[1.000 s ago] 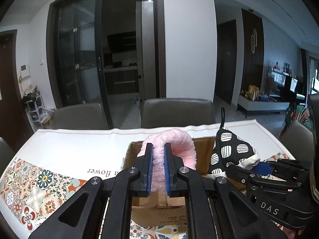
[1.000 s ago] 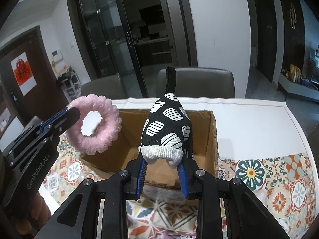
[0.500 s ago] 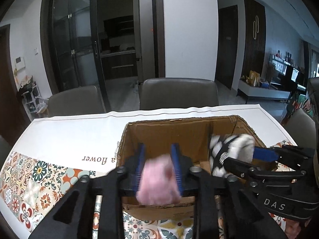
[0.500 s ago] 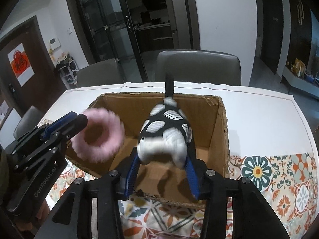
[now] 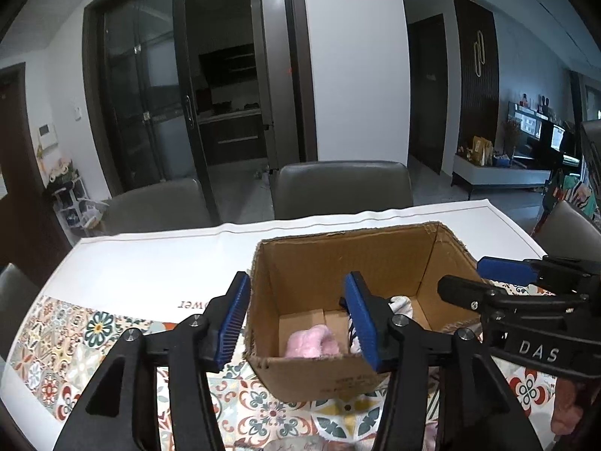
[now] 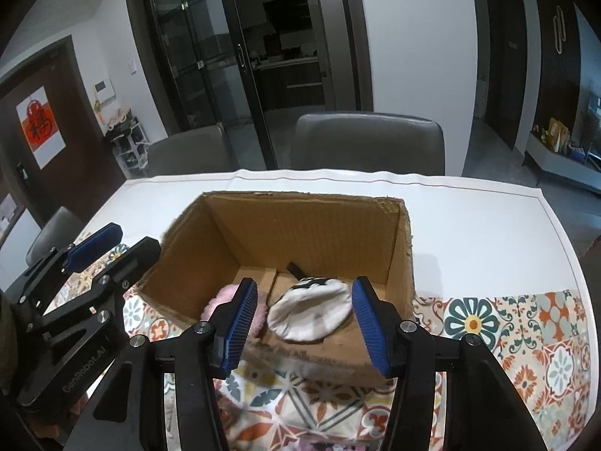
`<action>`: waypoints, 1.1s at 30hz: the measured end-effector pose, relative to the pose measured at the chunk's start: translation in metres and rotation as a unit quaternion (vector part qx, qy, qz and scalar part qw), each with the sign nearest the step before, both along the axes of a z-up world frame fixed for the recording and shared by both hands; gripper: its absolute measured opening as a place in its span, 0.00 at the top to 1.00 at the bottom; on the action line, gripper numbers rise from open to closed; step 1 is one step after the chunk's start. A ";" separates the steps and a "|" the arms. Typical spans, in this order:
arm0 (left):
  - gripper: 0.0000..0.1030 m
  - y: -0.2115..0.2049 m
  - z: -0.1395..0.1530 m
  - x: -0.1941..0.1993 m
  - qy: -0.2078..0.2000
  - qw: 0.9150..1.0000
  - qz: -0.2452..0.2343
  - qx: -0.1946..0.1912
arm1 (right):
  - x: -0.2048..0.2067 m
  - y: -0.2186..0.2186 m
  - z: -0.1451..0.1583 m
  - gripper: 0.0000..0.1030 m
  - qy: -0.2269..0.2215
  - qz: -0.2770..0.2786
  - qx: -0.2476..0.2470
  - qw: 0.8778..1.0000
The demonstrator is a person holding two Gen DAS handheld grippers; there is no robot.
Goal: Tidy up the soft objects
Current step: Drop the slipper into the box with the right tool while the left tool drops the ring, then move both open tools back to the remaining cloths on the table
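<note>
An open cardboard box stands on the table; it also shows in the right wrist view. A pink fluffy ring lies on the box floor at its left, partly hidden in the right wrist view. A black-and-white patterned pouch lies beside it, white base toward me, barely showing in the left wrist view. My left gripper is open and empty at the box's near left corner. My right gripper is open and empty over the box's near wall.
The table carries a white cloth and a patterned tile-print mat. Grey chairs stand at the far side. Some pink soft material shows at the right edge of the left wrist view.
Both grippers opened. The pink ring dropped from the left gripper and the patterned pouch from the right gripper into the box, where both now lie.
</note>
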State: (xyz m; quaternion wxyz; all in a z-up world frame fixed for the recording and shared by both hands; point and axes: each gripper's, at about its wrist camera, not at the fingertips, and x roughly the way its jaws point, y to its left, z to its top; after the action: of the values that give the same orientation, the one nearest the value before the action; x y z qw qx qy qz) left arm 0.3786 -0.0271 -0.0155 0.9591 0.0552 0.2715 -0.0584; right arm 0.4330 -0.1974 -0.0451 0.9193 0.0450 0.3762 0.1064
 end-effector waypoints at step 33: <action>0.43 0.024 0.018 -0.139 0.009 1.000 -0.005 -0.018 | -0.139 0.009 0.026 0.47 -0.011 0.001 0.015 1.000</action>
State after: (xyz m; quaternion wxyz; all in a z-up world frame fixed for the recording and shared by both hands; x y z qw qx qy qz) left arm 0.2392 -0.0036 0.0023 0.9571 0.0389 0.2789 -0.0680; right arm 0.2943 -0.1882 -0.0196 0.9224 0.0569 0.3647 0.1136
